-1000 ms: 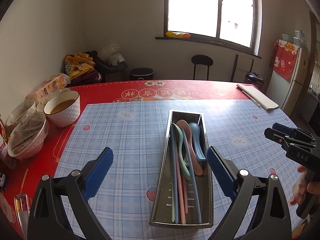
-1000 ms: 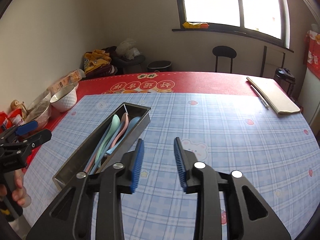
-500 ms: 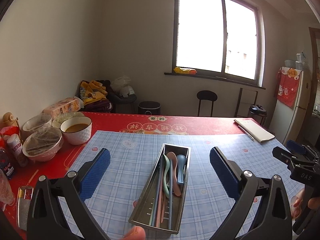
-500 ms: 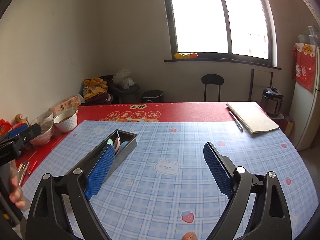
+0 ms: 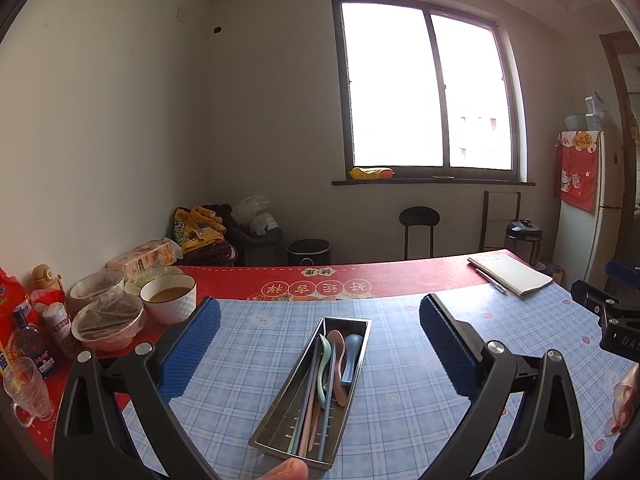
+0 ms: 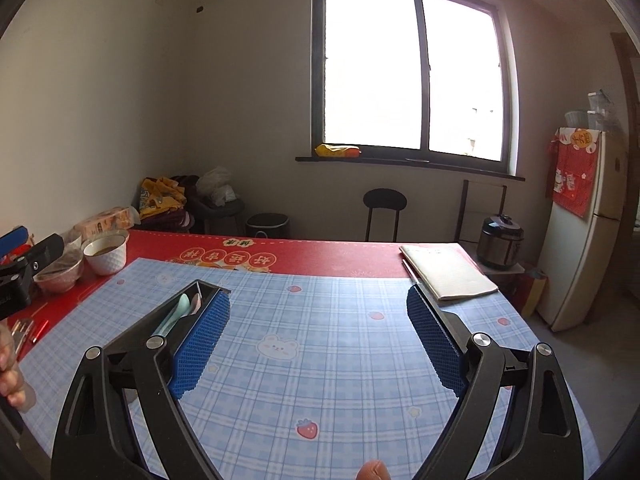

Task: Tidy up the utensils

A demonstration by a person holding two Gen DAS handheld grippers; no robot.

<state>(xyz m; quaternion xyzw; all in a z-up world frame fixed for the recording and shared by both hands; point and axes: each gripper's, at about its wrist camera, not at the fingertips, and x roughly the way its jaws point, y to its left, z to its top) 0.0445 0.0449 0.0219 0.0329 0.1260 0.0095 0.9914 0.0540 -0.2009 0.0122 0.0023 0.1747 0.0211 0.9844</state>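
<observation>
A long, narrow stainless-steel utensil tray (image 5: pixel 316 384) lies on the blue plaid tablecloth with bear and strawberry prints (image 5: pixel 400 360), its far end angled toward the window. Inside it lie pastel spoons side by side: a mint-green spoon (image 5: pixel 325 350), a pink spoon (image 5: pixel 338 360) and a grey-blue spoon (image 5: pixel 352 354), along with several slim pastel sticks that look like chopsticks, though their ends are hard to make out.

The left gripper (image 5: pixel 320 354) hangs above the table with its blue ribbed pads spread wide, nothing between them; the tray shows in the gap, lower down and apart from the pads. The right gripper (image 6: pixel 318 338) is likewise spread wide and empty over bare cloth, with the tray just behind its left pad, which hides part of the tray's wall.

To the left, on the red mat with gold characters (image 5: pixel 320 280), stands a white dimpled bowl of brown liquid (image 5: pixel 168 298), beside two bowls covered in cling film (image 5: pixel 108 320), a tissue pack (image 5: pixel 140 258), a dark bottle (image 5: pixel 30 342) and a clear cut-glass cup (image 5: pixel 26 388). At the far right of the table lies a pale closed notebook (image 6: pixel 448 272) with a pen along its left edge. Beyond the table are a black round stool (image 6: pixel 384 208), a dark pressure cooker (image 6: pixel 502 240), a white fridge with a red cloth (image 6: pixel 584 216) and a heap of yellow clothing (image 6: pixel 162 196) in the corner.
</observation>
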